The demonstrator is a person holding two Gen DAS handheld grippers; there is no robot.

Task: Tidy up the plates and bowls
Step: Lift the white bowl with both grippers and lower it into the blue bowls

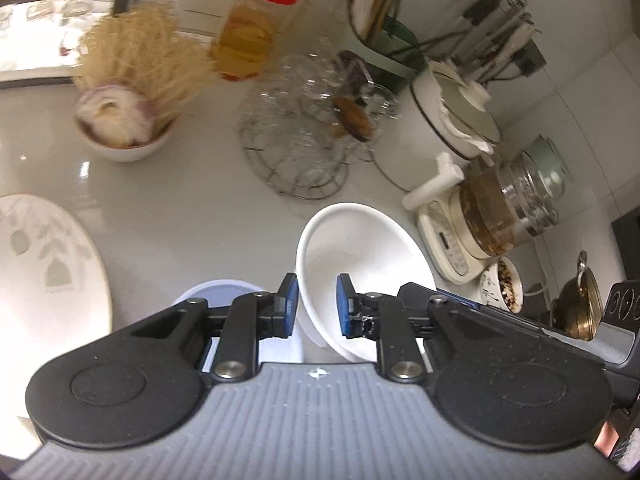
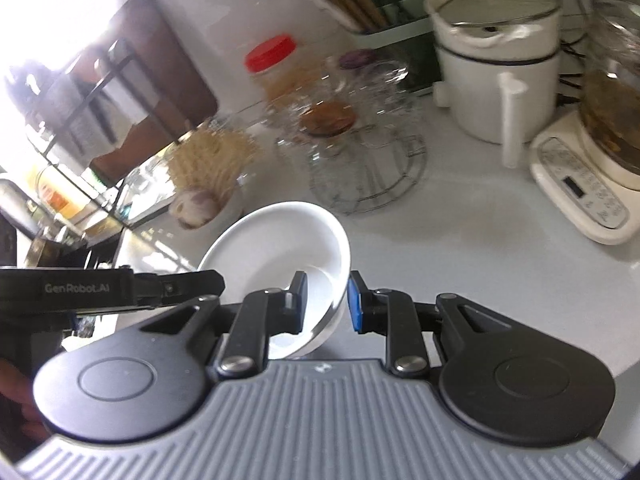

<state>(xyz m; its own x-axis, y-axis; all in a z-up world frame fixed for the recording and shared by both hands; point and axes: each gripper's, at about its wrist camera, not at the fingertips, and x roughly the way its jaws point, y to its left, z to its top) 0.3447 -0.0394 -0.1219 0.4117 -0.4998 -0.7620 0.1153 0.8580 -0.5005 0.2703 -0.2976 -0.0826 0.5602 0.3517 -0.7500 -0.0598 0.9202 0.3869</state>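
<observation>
Your left tool (image 1: pixel 316 304) is nearly closed, its blue pads pinching the near rim of the white bowl (image 1: pixel 360 248), and your right tool (image 2: pixel 327 300) has the same bowl (image 2: pixel 280 248) clamped by its opposite rim, one finger inside and one outside. The bowl hangs tilted between the two tools, clear of the desk (image 1: pixel 192 200), its mouth turned up and away from you. Just under the left tool's left finger sits a pale blue round dish (image 1: pixel 224 294), partly hidden by the tool body, and farther to its left lies a large white plate with a grey leaf pattern (image 1: pixel 44 256). Straight ahead of both tools a round wire rack (image 1: pixel 296 160) carries a cluster of clear glass cups (image 1: pixel 316 80), blurred. Ahead and to the left stands a small bowl holding a purple onion and pale dry noodles (image 1: pixel 124 112), with a red-lidded jar of amber liquid (image 1: pixel 252 28) behind it. Ahead and to the right a white electric pot with a glass lid (image 1: pixel 444 120) stands close by, its handle pointing toward the bowl, and beside it, nearer you, a glass kettle on a cream base with buttons (image 1: pixel 500 216). Just right of the left tool a small patterned cup with dark contents (image 1: pixel 504 288) and a brass pot (image 1: pixel 576 304) crowd the edge. A green holder of chopsticks (image 2: pixel 360 4) stands at the back wall.
</observation>
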